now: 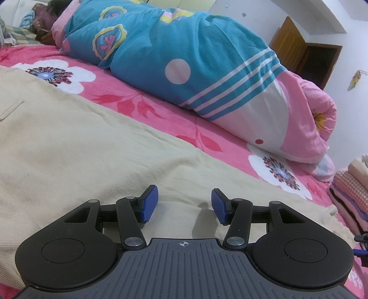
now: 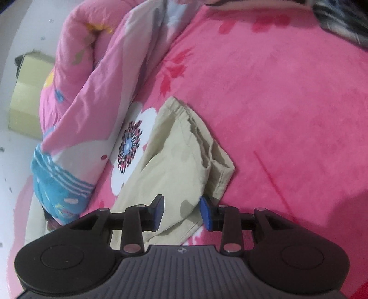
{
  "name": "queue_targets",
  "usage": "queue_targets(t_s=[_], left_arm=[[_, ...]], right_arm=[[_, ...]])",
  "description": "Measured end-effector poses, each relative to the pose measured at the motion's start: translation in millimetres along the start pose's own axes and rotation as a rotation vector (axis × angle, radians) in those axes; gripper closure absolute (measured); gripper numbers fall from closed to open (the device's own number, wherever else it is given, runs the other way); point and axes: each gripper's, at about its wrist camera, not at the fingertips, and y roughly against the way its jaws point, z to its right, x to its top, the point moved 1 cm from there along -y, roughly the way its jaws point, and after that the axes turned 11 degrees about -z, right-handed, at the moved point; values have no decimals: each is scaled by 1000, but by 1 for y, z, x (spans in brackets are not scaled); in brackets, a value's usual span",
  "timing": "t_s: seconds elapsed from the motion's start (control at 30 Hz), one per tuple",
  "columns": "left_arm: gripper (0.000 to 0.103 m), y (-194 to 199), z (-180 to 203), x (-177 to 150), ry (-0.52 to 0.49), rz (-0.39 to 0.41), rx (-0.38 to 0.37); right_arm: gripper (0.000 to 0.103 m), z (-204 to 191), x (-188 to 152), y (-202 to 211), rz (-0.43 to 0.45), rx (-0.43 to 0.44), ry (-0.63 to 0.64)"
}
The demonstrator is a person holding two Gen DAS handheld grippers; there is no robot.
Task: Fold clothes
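Note:
A beige garment (image 1: pixel 80 149) lies spread on the pink flowered bedsheet (image 1: pixel 161 110) and fills the left and middle of the left wrist view. My left gripper (image 1: pixel 185 204) hovers low over it, open, with only flat cloth showing between the blue pads (image 1: pixel 150 204). In the right wrist view the same beige garment (image 2: pixel 181 156) lies folded, its gathered waistband turned toward the far side. My right gripper (image 2: pixel 182 212) sits at its near edge, open. The cloth passes under the gap and the pads (image 2: pixel 205 214) do not press on it.
A rolled blue and pink quilt (image 1: pixel 184 57) lies along the far side of the bed, with dark hair (image 1: pixel 57 4) showing at its left end. The quilt (image 2: pixel 76 103) lies left of the garment. Folded clothes (image 1: pixel 352 191) are stacked at right. Bare pink sheet (image 2: pixel 287 103) stretches right.

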Motion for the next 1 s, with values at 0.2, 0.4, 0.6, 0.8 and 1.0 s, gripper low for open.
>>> queue_targets(t_s=[0.2,0.4,0.6,0.8,1.0], left_arm=[[52,0,-1,0,4,1,-4],[52,1,-3,0,20,1,-21],[52,2,-6,3,41,-5,-42],[52,3,-8,4,49,-9,-52],[52,2,-7,4,43,-10,-48]], right_arm=[[72,5,2,-7,17,9,-38],[103,-21,-2,9,108,-25,115],[103,-33,8,34,138,-34,158],[103,-17,5,22,88,-101,146],[100,4,-3,15,53,-202,196]])
